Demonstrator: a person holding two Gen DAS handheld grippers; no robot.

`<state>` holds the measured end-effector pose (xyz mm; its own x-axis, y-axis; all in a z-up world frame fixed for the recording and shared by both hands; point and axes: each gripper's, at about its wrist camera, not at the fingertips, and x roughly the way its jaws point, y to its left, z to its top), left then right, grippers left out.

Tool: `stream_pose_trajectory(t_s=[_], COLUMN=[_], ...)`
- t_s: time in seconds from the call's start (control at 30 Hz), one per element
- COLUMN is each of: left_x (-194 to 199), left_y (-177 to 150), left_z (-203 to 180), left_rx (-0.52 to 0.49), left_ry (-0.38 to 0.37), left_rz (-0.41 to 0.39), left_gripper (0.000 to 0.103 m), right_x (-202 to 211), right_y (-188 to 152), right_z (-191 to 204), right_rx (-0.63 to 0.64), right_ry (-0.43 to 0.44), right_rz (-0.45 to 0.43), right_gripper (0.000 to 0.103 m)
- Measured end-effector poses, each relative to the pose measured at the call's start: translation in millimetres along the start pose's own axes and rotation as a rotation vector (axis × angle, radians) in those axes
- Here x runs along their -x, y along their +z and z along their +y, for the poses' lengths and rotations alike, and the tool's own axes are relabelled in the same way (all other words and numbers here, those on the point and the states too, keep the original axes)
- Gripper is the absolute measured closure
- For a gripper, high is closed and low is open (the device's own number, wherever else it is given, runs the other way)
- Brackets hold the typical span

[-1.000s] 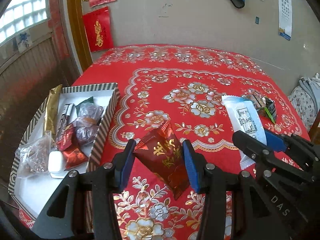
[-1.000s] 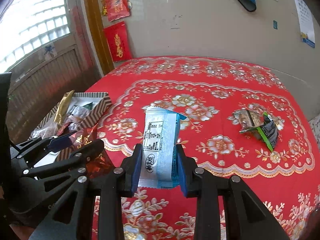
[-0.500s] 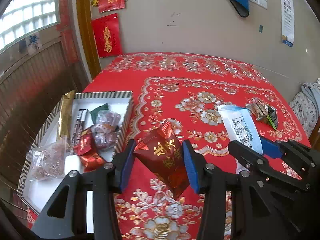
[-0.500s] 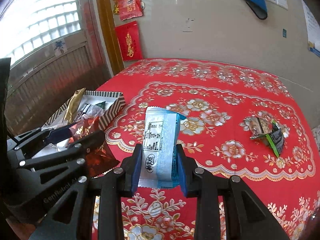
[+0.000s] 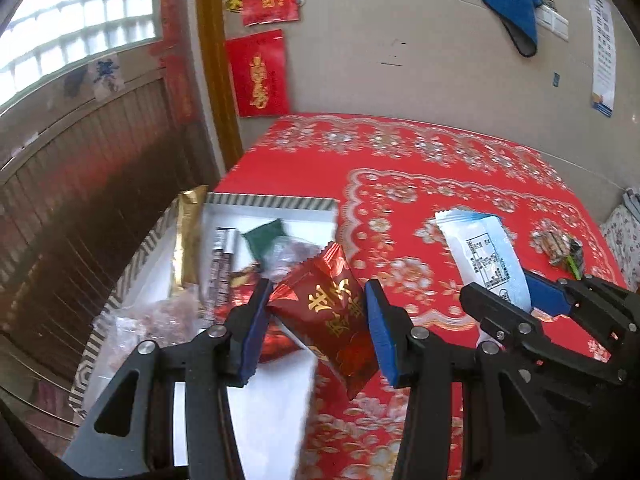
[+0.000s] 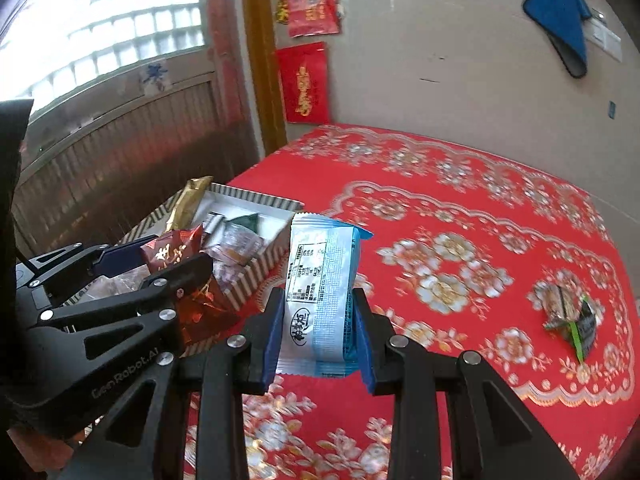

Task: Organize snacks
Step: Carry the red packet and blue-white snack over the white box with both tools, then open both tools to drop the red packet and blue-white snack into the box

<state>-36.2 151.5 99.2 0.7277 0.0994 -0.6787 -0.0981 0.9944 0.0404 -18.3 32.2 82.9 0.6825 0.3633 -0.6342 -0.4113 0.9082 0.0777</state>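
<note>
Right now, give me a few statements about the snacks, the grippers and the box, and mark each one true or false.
1. The left gripper holds a red snack packet. True.
2. The right gripper is empty. False: it is shut on a blue and white packet.
3. The striped box already holds several snacks. True.
4. No snack is left on the red tablecloth. False: a crumpled green wrapper lies there.
5. A blue cloth hangs on the wall. True.
</note>
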Motion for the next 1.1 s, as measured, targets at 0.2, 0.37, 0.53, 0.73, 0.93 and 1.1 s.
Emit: stream_pose_trajectory(t_s=[0.2, 0.37, 0.53, 0.73, 0.93, 1.1], left_x=[-2.9, -13.0, -31.5, -52.0, -65.8, -69.6], left_y=[6.0, 7.5, 4.1, 0.0, -3.2, -2.6], left_z=[33.1, 63.2, 86.5, 113.6, 127.6, 131.6], left_rx=[0.020, 0.042, 0.067, 0.114, 0.132, 0.130], left_ry=[0.042, 0.080, 0.100, 0.113, 0.130, 0.134], left_rz=[0.004, 0.028, 0.074, 0.126, 0.152, 0.155], left_gripper=[0.055, 0.055, 0.055, 0.055, 0.055, 0.055], right_x=[-14.0, -27.6, -45.0, -64.3, -81.1, -89.8], right_y=[12.5, 20.1, 23.1, 19.2, 15.1, 13.2], right_z=[26.7, 50.4, 70.9, 86.3, 94.7, 102.0], right_rx=[0.036, 0.074, 0.096, 0.108, 0.118, 0.128], right_ry=[0.052, 0.081, 0.114, 0.136, 0.143, 0.146], right_rz=[0.013, 0.026, 0.057, 0.098, 0.135, 0.155], right_gripper=[0.071, 0.071, 0.071, 0.071, 0.071, 0.071])
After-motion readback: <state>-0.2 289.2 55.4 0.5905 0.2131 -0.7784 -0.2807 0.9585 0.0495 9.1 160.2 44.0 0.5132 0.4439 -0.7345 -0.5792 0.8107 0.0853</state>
